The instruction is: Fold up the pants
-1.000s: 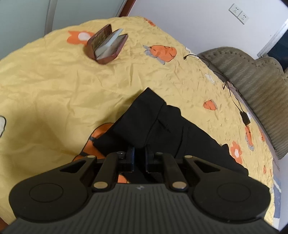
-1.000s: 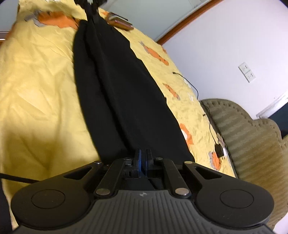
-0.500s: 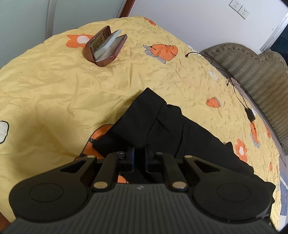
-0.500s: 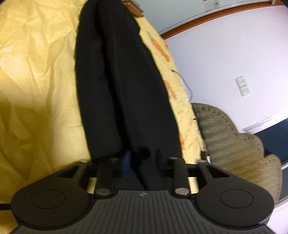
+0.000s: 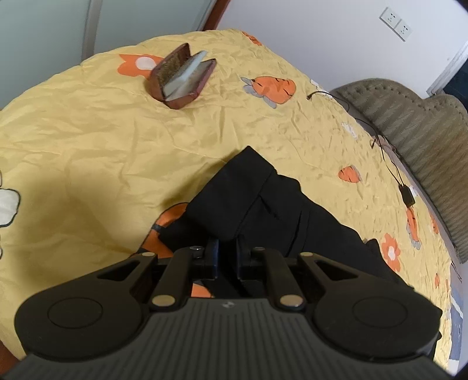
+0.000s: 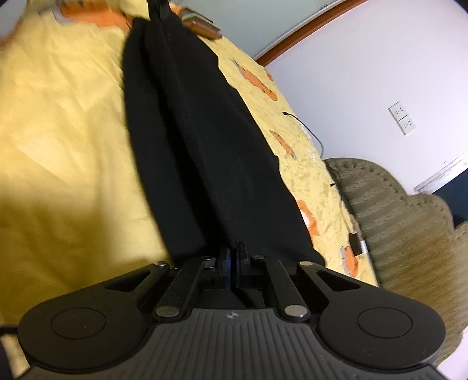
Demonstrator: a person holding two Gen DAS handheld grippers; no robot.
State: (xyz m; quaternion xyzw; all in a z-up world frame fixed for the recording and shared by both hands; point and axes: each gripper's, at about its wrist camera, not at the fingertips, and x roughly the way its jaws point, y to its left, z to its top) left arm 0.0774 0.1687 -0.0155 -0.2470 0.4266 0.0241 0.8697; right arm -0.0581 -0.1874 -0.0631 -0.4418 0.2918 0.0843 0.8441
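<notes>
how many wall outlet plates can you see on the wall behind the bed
2. In the left wrist view, one outlet plate sits high on the white wall at top right, the second outlet plate directly beside it, lower right. Others may lie outside the frame.

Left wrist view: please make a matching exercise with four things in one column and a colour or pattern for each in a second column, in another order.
Things:
1. pants
2. case
3. sheet
4. sofa

Colours:
a. yellow with orange prints
b. brown, lying open
c. black
d. olive, ribbed

Pairs: 1-c, 2-b, 3-a, 4-d
</notes>
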